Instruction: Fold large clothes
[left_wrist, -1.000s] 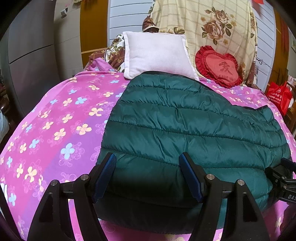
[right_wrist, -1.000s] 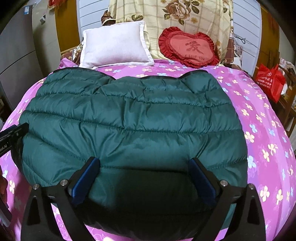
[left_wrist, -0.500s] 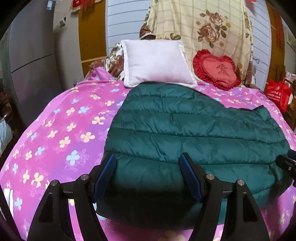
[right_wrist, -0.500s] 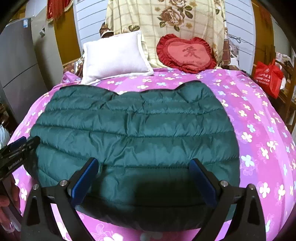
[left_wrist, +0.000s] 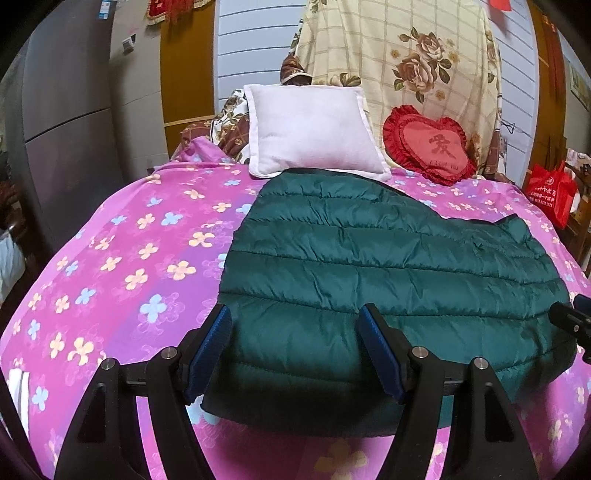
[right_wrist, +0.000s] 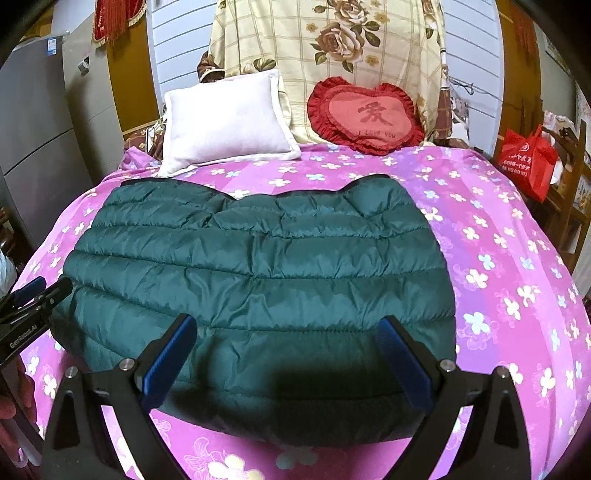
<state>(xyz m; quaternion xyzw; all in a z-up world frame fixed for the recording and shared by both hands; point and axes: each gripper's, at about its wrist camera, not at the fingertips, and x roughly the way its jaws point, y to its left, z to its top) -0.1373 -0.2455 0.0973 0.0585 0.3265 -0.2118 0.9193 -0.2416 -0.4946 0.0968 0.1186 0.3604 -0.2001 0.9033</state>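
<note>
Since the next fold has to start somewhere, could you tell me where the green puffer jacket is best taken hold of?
I would take the green puffer jacket by its near hem, one corner per claw, coming in low from the near side. It lies flat on the pink flowered bedspread with the hem nearest both open claws, the left claw and right claw. The rounded, puffy edge gives a lip to pinch.

on the red heart-shaped frilled cushion (right_wrist: 365, 114) you can read a large chinese character 爱 and, below it, "i love you"; the black body of the left gripper (right_wrist: 35, 301) bears white lettering, too blurred to read surely; the print on the red shopping bag (right_wrist: 526, 162) stays illegible to you
</note>
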